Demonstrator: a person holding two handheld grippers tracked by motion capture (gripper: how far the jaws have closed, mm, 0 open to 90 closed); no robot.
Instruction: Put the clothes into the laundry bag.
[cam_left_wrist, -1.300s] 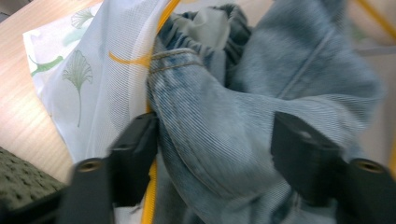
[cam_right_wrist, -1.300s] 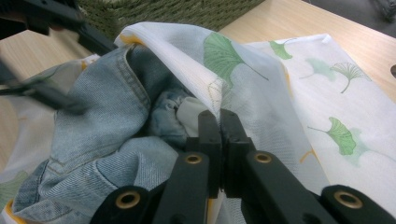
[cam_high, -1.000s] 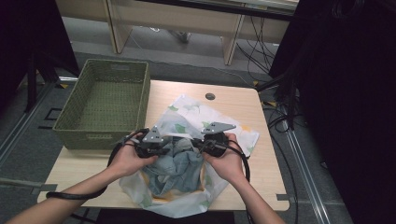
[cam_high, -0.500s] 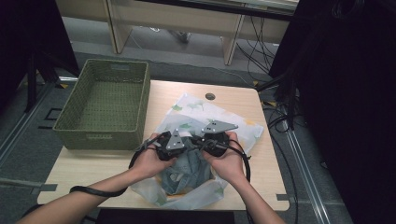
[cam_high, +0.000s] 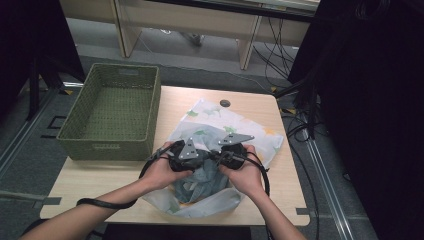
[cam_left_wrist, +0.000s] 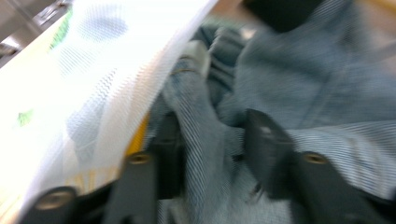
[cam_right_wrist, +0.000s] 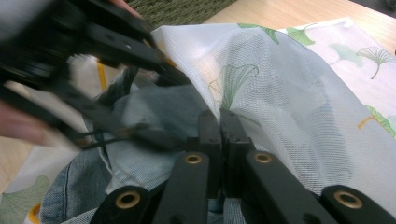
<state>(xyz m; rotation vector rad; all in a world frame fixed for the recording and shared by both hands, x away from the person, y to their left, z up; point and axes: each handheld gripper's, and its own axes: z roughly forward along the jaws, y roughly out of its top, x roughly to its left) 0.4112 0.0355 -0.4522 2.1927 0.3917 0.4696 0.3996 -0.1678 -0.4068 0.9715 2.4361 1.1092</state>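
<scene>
Crumpled blue denim garment (cam_high: 200, 182) lies half inside white leaf-printed mesh bag (cam_high: 220, 127) on the table.

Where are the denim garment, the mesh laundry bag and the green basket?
Denim garment (cam_high: 200, 182), high view, on the bunched cloth between the hands.
Mesh laundry bag (cam_high: 210, 112), high view, on its flat far part.
Green basket (cam_high: 107, 147), high view, on its near wall.

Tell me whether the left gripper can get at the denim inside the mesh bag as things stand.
Probably yes. The left gripper already sits at the mouth of the mesh bag, its jaws having just been opening, with a fold of the denim between them. The right gripper is shut on the bag's edge, holding it open.
</scene>
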